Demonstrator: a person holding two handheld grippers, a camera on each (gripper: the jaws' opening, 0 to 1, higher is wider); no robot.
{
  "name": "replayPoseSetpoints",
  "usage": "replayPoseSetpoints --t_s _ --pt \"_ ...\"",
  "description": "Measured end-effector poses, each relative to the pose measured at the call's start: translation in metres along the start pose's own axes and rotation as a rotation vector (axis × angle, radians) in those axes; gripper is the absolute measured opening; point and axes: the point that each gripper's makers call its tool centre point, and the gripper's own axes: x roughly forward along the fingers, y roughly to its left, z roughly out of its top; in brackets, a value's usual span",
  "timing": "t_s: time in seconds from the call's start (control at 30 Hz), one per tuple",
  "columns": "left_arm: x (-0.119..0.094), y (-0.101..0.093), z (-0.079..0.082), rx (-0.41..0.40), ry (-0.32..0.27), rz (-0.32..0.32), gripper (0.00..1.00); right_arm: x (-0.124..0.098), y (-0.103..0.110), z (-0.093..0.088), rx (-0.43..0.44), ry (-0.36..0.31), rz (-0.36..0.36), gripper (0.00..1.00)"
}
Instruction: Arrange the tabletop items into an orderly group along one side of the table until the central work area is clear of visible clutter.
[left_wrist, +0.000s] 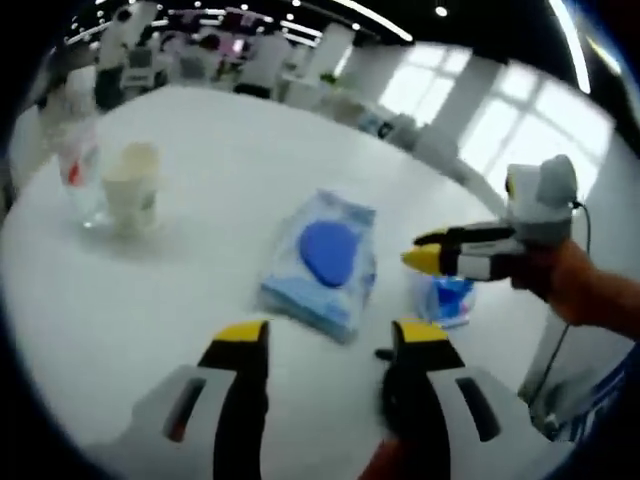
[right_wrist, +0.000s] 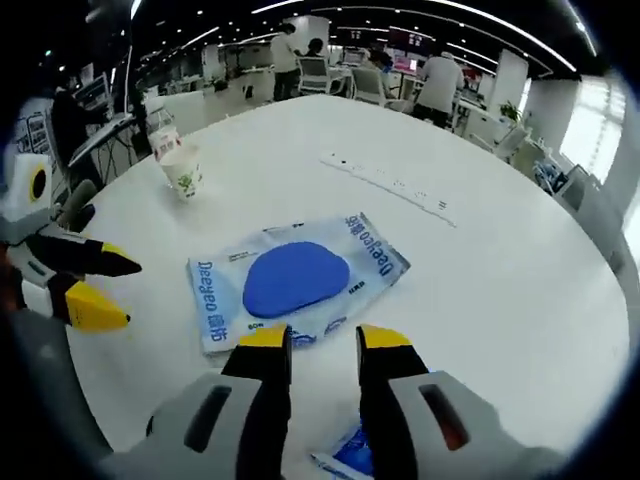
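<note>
Left gripper (left_wrist: 325, 338) jaws parted, empty, just short of wipes pack (left_wrist: 325, 260). Right gripper (right_wrist: 325, 340) also parted, holding nothing, above small blue packet (right_wrist: 352, 455), possibly a sachet; blurred. Pack lies mid-table, flat. Cup (left_wrist: 132, 186) and bottle (left_wrist: 78, 165) stand together near far edge. Grouping looks barely begun: pack and packet not yet moved. Round white table (right_wrist: 500, 290); open office beyond, people seated.

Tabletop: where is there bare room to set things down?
Bare: the table beyond the wipes pack, and between pack and paper cup. Crowded: near edge, where the left gripper, right gripper and small blue packet flank the pack.
</note>
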Motion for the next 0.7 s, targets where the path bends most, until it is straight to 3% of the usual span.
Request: replayPoseSetpoints --t_s 0.1,0.33,0.47,0.7 --pt "0.012 0.002 -0.005 -0.119 0.011 0.017 0.44 0.009 -0.011 0.011 -0.035 0.008 0.001 0.25" --pt "0.032 0.003 -0.006 -0.118 0.028 0.040 0.40 0.035 -0.041 0.033 -0.123 0.031 0.006 0.25" --pt "0.038 0.001 -0.011 -0.148 0.050 0.056 0.36 0.044 -0.045 0.035 -0.132 0.041 0.029 0.25" --pt "0.053 0.004 -0.015 -0.183 0.079 0.074 0.35 0.059 -0.041 0.023 -0.144 0.092 0.066 0.25"
